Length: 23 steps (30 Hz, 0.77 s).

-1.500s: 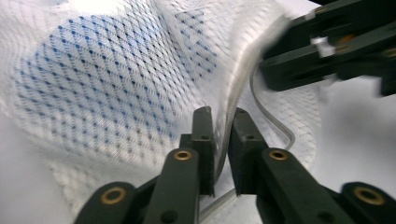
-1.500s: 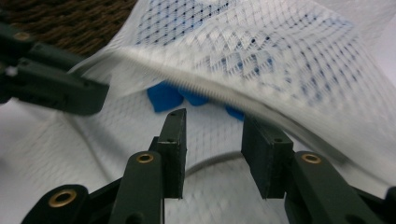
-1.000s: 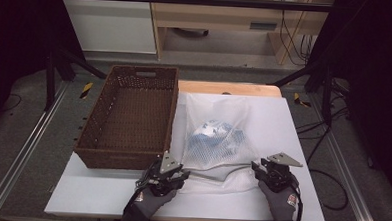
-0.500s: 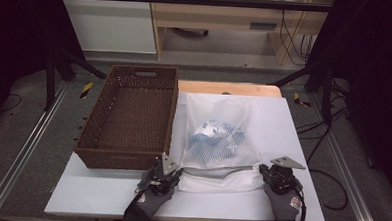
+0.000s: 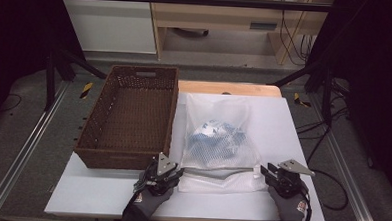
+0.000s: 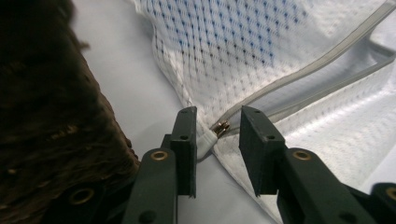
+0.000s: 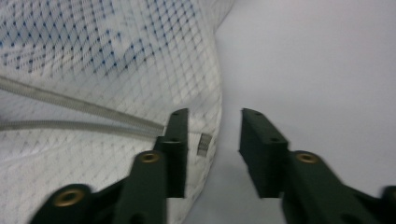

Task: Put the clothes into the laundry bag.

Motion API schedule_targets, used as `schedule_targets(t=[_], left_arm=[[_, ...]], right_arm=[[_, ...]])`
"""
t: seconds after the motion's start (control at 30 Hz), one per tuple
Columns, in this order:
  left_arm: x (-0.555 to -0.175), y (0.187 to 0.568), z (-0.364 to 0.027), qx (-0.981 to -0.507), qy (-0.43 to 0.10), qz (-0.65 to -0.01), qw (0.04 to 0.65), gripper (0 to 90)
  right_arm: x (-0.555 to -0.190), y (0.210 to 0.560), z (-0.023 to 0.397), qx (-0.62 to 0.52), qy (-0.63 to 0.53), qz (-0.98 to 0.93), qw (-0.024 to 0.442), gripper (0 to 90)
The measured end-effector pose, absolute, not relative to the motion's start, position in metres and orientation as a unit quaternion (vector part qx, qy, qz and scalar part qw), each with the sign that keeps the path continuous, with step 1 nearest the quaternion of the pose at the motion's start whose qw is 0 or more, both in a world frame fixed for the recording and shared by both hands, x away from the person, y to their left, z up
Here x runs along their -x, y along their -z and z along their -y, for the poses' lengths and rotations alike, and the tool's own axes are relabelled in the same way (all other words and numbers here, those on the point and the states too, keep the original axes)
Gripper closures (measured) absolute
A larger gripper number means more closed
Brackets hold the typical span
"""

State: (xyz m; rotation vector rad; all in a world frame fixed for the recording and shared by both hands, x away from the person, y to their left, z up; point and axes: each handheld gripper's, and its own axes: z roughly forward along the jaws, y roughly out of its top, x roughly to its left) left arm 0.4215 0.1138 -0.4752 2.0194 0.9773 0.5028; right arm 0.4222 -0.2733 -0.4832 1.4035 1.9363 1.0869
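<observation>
Both tongs (image 5: 178, 174) (image 5: 267, 173) just reopened, off the mesh bag's (image 5: 217, 141) zipper.

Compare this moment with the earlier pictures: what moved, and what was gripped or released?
Both grippers' jaws have just been opening. The left gripper straddles the zipper pull of the mesh bag, pads apart. The right gripper sits open at the zipper's other end. The zipper mouth gapes wider than a second ago. Bag and basket stayed put.
</observation>
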Motion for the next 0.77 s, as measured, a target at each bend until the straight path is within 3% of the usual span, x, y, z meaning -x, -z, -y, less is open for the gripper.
schedule_targets(t=[0.13, 0.27, 0.47, 0.77], left_arm=[[-0.416, 0.47, -0.118, -0.799, -0.2, -0.378, 0.424, 60.8], [-0.413, 0.466, -0.122, -0.796, -0.2, -0.371, 0.434, 55.0], [-0.406, 0.463, -0.131, -0.802, -0.188, -0.361, 0.438, 44.5], [-0.404, 0.464, -0.148, -0.802, -0.17, -0.366, 0.44, 36.4]], right_arm=[[-0.423, 0.479, 0.278, -0.512, -0.409, -0.703, 0.276, 38.3], [-0.424, 0.476, 0.283, -0.518, -0.41, -0.698, 0.276, 26.7], [-0.424, 0.475, 0.291, -0.522, -0.405, -0.696, 0.28, 21.6], [-0.423, 0.473, 0.299, -0.528, -0.404, -0.691, 0.283, 16.7]])
